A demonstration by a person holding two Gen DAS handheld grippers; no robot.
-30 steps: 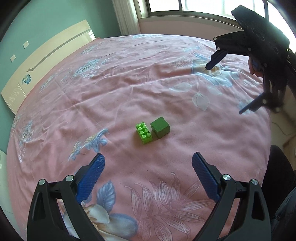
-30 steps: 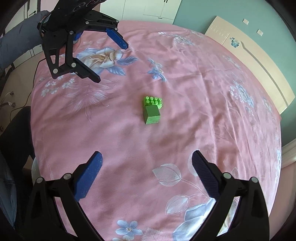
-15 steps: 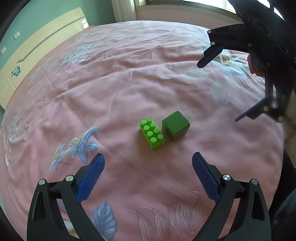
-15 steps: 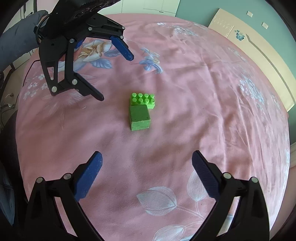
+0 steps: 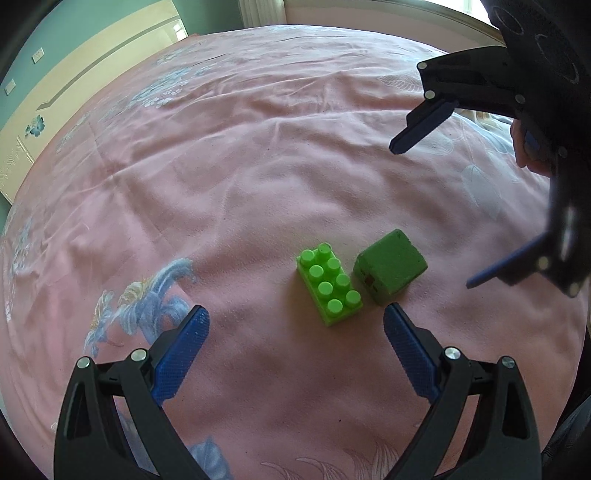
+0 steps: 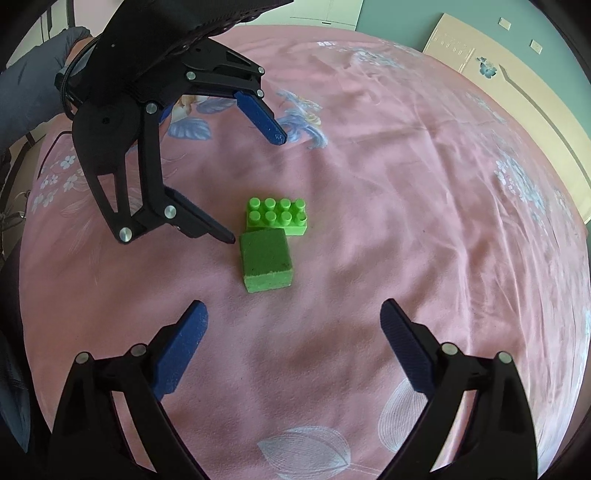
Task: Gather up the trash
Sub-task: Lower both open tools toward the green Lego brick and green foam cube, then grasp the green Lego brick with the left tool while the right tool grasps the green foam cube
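Note:
A bright green studded toy brick (image 5: 328, 283) and a darker green foam cube (image 5: 390, 266) lie side by side on the pink floral bedspread (image 5: 229, 177). My left gripper (image 5: 295, 319) is open and empty, just short of the brick. My right gripper (image 6: 293, 314) is open and empty, just short of the cube (image 6: 266, 264), with the brick (image 6: 277, 216) behind it. In the left wrist view the right gripper (image 5: 432, 214) hangs above the cube's right side. In the right wrist view the left gripper (image 6: 255, 188) sits left of both pieces.
A cream headboard (image 5: 85, 81) runs along the bed's far side, also in the right wrist view (image 6: 517, 96). A window sill (image 5: 388, 11) lies beyond the bed. The person's sleeve (image 6: 33, 92) is at the left.
Both grippers have moved in towards the two green pieces, which now look larger and closer. Both stay open. The pieces have not moved.

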